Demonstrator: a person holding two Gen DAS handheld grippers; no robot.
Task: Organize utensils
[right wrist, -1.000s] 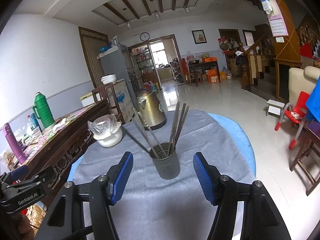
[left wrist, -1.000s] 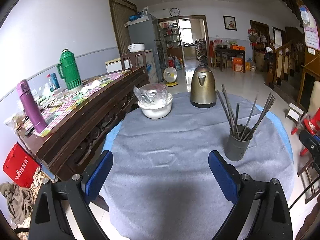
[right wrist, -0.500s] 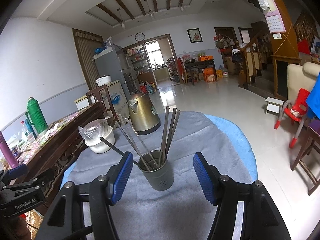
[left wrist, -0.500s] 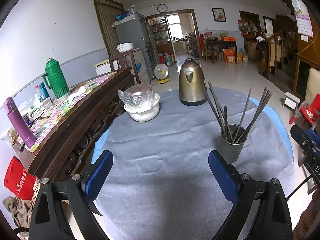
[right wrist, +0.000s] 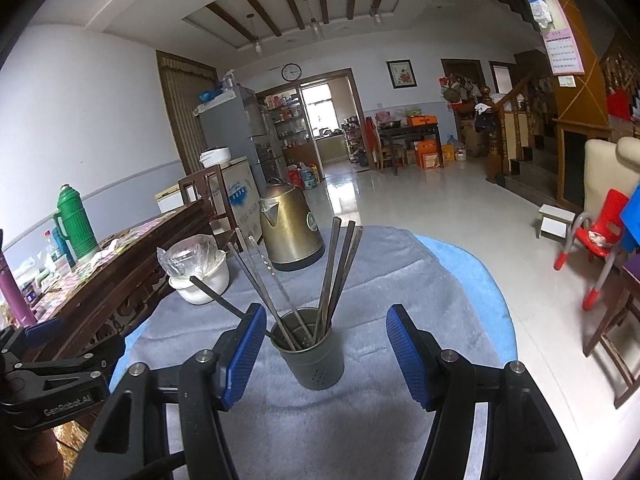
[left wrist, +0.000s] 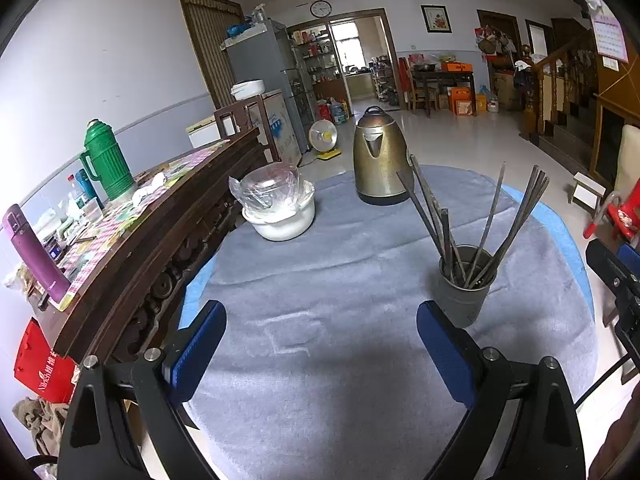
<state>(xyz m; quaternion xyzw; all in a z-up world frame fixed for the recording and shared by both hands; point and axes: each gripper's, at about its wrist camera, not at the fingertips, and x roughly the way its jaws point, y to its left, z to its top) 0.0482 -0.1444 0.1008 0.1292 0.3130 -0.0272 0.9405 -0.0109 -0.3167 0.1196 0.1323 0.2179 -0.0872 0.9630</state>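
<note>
My left gripper [left wrist: 320,344] hovers over bare grey cloth on the desk [left wrist: 340,360], fingers wide, holding nothing. Right of it, the chopsticks [right wrist: 328,276] stand splayed in the grey holder [right wrist: 314,360]. My right gripper [right wrist: 323,354] brackets that holder, fingers wide, empty. Gathering or removing sticks both fit; either needs narrowing on one stick.
</note>
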